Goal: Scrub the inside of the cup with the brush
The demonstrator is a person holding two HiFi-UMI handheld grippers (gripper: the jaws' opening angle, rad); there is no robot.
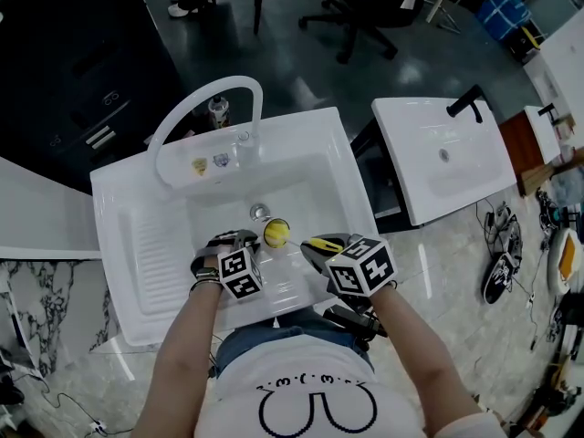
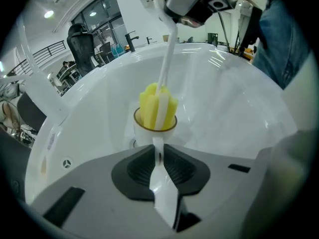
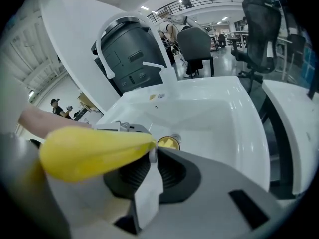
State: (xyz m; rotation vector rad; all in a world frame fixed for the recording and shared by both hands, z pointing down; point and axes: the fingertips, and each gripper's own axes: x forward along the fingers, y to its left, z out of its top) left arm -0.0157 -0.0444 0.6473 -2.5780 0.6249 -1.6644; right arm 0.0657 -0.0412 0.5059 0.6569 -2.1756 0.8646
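The left claw is being held almost shut, its pads pinching the thin white handle of the cup, so that the cup is being steadied with its mouth turned toward the other tool. The right claw is being clamped on the yellow grip of the brush, whose yellow sponge head is being pushed into the cup, which looks like the scrubbing itself. Both are being worked inside the sink, just beside the drain on the person's side, probably so drips are being caught. The cup's inner bottom is being hidden by the sponge. Whether the cup is touching the basin floor cannot be told.
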